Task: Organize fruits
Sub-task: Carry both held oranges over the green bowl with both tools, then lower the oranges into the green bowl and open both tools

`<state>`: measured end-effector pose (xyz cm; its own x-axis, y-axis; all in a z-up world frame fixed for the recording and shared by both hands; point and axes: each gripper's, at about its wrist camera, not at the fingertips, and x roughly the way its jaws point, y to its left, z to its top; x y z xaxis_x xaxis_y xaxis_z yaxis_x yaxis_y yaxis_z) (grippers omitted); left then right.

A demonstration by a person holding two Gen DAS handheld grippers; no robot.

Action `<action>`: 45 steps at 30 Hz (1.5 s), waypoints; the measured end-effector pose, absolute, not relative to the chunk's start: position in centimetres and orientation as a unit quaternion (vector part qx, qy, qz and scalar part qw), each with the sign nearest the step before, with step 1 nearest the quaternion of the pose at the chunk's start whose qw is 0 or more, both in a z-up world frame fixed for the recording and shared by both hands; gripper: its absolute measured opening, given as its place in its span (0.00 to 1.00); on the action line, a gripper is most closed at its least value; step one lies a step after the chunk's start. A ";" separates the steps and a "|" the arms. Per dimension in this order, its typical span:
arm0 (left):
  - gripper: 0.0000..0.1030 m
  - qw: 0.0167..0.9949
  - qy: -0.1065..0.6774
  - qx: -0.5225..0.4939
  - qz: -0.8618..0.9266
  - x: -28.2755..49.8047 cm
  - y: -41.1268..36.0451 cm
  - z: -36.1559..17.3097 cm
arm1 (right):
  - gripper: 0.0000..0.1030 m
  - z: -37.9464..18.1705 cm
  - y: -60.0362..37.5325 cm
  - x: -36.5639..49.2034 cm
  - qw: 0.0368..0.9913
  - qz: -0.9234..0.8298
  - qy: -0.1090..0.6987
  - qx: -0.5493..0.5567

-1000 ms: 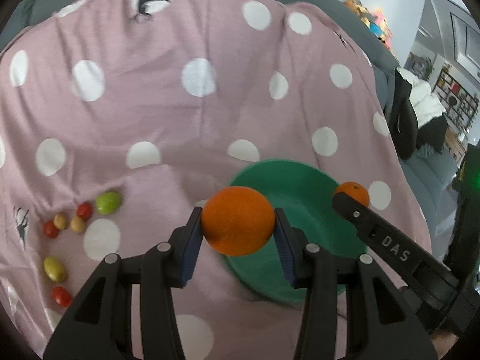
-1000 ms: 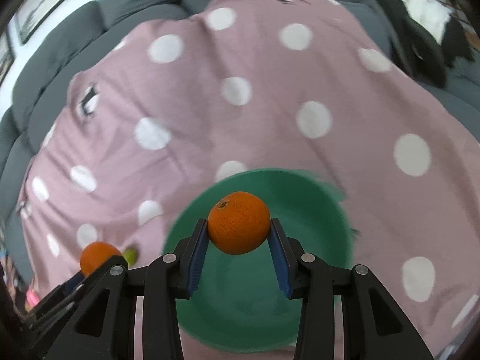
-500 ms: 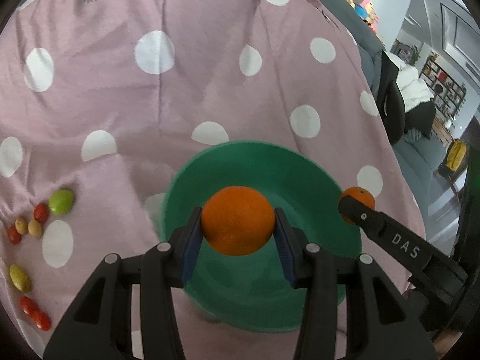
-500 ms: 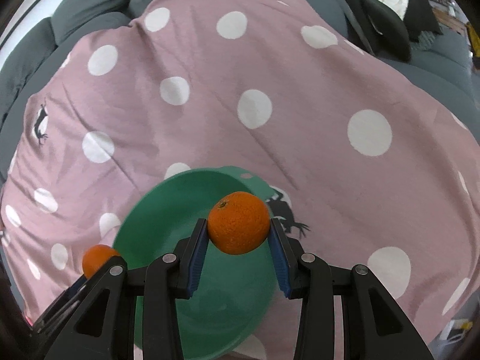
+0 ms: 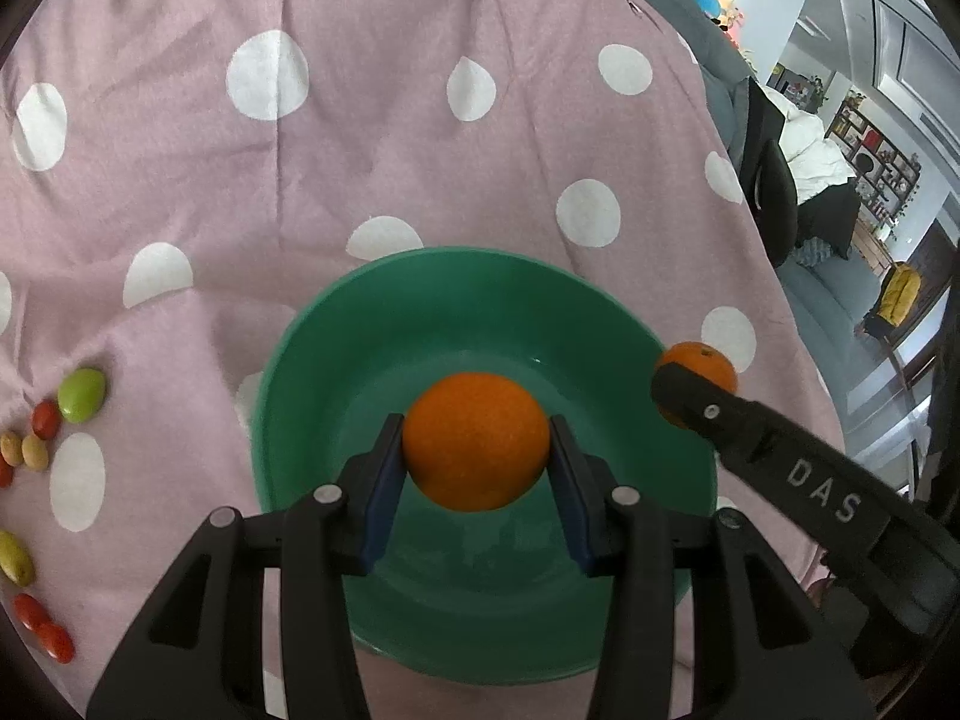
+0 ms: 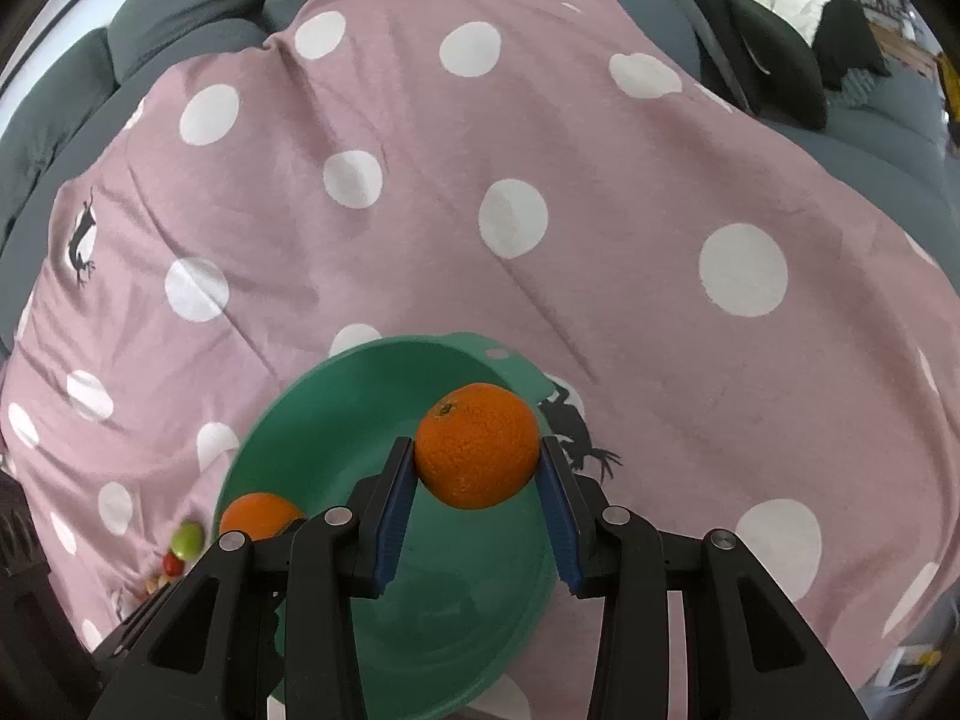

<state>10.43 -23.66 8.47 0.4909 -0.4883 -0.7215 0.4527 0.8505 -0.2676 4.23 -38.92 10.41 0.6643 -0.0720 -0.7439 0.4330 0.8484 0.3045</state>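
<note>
A green bowl [image 5: 372,360] sits on a pink polka-dot blanket; it also shows in the right wrist view [image 6: 336,420]. My left gripper [image 5: 477,480] is shut on an orange [image 5: 477,441] and holds it over the bowl's inside. My right gripper [image 6: 477,483] is shut on a second orange [image 6: 477,444] over the bowl's right rim. The right gripper's orange shows at the bowl's right edge in the left wrist view [image 5: 705,360]. The left gripper's orange shows low at the left in the right wrist view [image 6: 255,513].
Small fruits lie on the blanket left of the bowl: a green one [image 5: 82,394], red ones [image 5: 45,420], tan ones [image 5: 24,450], a yellow one [image 5: 15,558]. The pink blanket [image 5: 360,150] covers a grey sofa [image 6: 180,30]. Dark cushions [image 6: 774,66] lie at the right.
Both grippers have moved closer over the bowl with their oranges. The left orange has shifted from the bowl's left rim to over its middle.
</note>
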 end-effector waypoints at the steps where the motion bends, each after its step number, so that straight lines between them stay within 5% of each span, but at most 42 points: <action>1: 0.44 0.863 0.424 -0.020 -0.274 10.4 -23.7 8.5 | 0.41 10.3 -38.8 4.4 0.880 -0.139 0.387 0.236; 45: 0.45 0.841 0.454 -0.010 -0.294 10.4 -25.2 7.0 | 0.41 9.4 -37.7 4.8 0.874 -0.149 0.412 0.211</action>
